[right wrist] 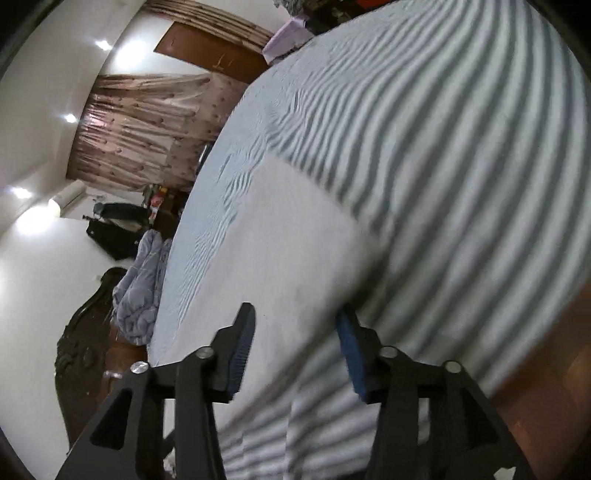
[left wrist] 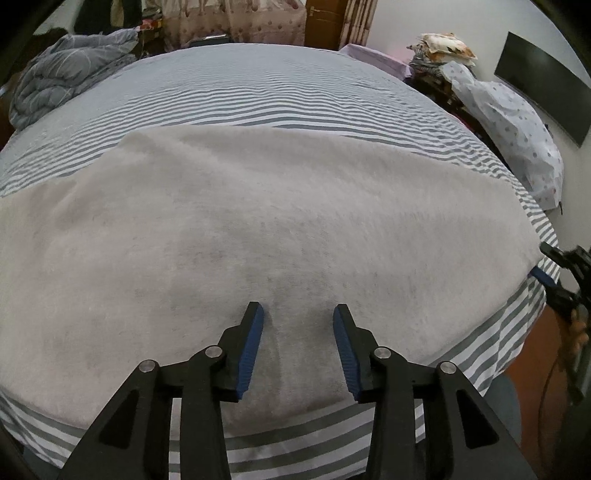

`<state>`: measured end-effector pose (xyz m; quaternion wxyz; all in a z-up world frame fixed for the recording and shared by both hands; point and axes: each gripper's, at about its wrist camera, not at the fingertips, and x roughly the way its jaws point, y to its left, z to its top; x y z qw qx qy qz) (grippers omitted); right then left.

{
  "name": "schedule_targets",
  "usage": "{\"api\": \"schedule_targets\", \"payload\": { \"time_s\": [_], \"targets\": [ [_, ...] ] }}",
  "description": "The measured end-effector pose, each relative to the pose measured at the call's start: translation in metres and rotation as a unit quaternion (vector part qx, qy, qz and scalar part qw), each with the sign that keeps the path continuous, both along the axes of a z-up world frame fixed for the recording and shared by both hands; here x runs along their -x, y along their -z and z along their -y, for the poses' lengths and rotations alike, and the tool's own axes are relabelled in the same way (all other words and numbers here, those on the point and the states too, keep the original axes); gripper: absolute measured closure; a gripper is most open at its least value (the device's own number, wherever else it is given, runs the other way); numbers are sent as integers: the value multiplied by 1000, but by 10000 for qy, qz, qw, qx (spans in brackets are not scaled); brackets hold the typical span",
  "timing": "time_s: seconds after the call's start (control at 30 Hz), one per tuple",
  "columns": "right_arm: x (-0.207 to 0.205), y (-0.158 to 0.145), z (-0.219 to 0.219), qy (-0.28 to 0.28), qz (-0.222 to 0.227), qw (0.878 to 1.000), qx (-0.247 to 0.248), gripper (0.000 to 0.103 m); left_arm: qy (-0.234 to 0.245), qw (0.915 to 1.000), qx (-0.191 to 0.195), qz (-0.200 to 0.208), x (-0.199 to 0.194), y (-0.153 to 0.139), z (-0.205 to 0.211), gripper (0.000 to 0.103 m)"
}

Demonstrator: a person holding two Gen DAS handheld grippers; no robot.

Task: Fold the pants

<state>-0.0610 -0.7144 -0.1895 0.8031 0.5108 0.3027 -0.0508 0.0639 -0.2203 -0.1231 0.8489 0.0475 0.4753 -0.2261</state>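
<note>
The left wrist camera looks forward and down along its own gripper fingers from the near edge of the bed (left wrist: 280, 85), close above the pale pants (left wrist: 258, 229), facing the far curtains (left wrist: 236, 26). The right wrist camera sits near the bed's right corner, rolled sideways so the room tilts, and is blurred. Both views share the striped sheet, the pants, the grey quilt (right wrist: 140, 288) and the curtains.

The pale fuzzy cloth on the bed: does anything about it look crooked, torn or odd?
Nothing stands out. The pale cloth lies flat and smooth on the striped sheet, with no tear or stain that I can see. Both sets of fingers are open above it.
</note>
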Motion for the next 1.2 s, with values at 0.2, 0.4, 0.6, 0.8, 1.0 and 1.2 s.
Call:
{"api": "schedule_targets", "payload": {
  "time_s": [0.2, 0.4, 0.6, 0.8, 1.0, 1.2],
  "targets": [
    [9, 10, -60, -733, 11, 9969, -297, 57, -17, 10000, 2, 9, 1, 1, 4, 60],
    [-13, 26, -82, -928, -80, 9948, -414, 57, -18, 10000, 26, -50, 0, 1, 3, 60],
    [-24, 27, -61, -578, 82, 9973, -440, 59, -1, 10000, -46, 14, 1, 2, 3, 59],
    [-29, 30, -24, -219, 292, 9981, -505, 66, 1, 9999, -97, 36, 4, 2, 8, 58],
    [-16, 30, 16, 405, 510, 9963, -554, 66, 12, 9998, -182, 75, 7, 1, 13, 56],
    [-19, 26, 28, 325, 645, 9951, -677, 85, 16, 9997, -204, 93, 7, 2, 17, 53]
  ]
}}
